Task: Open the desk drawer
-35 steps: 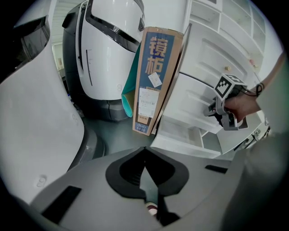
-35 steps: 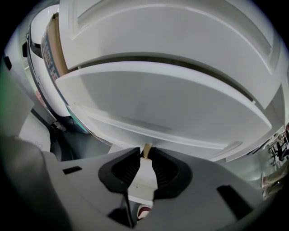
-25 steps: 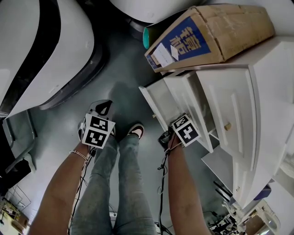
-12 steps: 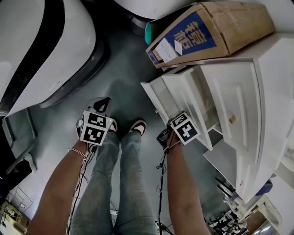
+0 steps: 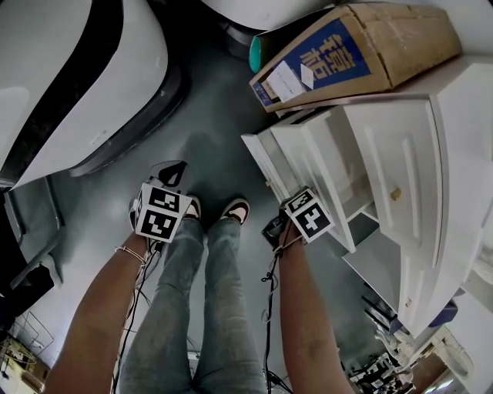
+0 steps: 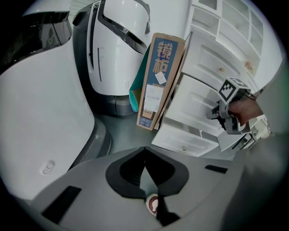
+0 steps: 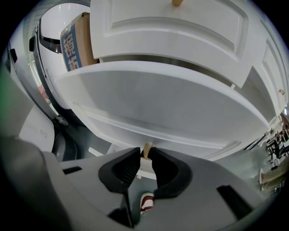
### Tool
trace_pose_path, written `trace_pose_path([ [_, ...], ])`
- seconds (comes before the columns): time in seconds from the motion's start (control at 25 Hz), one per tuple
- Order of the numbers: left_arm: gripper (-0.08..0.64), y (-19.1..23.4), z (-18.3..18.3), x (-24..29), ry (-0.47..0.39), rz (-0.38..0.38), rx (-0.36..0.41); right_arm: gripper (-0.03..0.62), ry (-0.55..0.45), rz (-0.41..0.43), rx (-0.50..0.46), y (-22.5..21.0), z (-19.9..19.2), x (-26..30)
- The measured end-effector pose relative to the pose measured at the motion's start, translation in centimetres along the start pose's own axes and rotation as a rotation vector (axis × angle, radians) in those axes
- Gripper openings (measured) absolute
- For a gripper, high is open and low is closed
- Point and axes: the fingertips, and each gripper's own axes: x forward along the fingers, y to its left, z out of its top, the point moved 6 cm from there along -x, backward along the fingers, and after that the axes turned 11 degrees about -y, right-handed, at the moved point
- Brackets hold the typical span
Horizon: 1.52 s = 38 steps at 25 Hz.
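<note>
Your right gripper (image 7: 145, 163) has drawn the drawer (image 7: 180, 103) a little further out, at your two o'clock. Its fingers (image 7: 124, 169) pinch the small wooden knob (image 7: 146, 151); the left gripper (image 6: 145, 169) is closed on nothing. I think a slanted pull could slip the knob free.

Right gripper (image 7: 145, 155) pads cover most of the knob (image 7: 147, 147); I only get its tan tip. From the head view the cube (image 5: 308, 217) blocks those jaws and the knob outright, and I can't make out the inside of the drawer (image 5: 271, 165). Second knob (image 7: 177, 2) is cut by the top edge. Box (image 5: 350, 50) runs off the top, and its white labels are too small to read. Teal thing (image 5: 254, 55) sits mostly behind the box; can't tell what it is. White machine (image 5: 62, 85) is cropped left and top. One shoe (image 5: 192, 206) is half under the other cube (image 5: 160, 215). Clutter (image 5: 389, 365) bottom right is too small to name.
</note>
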Motion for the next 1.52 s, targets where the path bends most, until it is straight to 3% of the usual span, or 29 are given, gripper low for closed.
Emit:
trace_pose_path([
  [0.56,0.015,1.2,-2.6,-2.1,0.010,0.036,-0.044,0.087,0.007,-0.009,-0.001,0.6,-1.7,-1.3],
  [1.52,0.015,-0.6,-2.3,-2.0,0.010,0.023,-0.034,0.091,0.013,0.007,0.021,1.0,-2.8,-2.2],
])
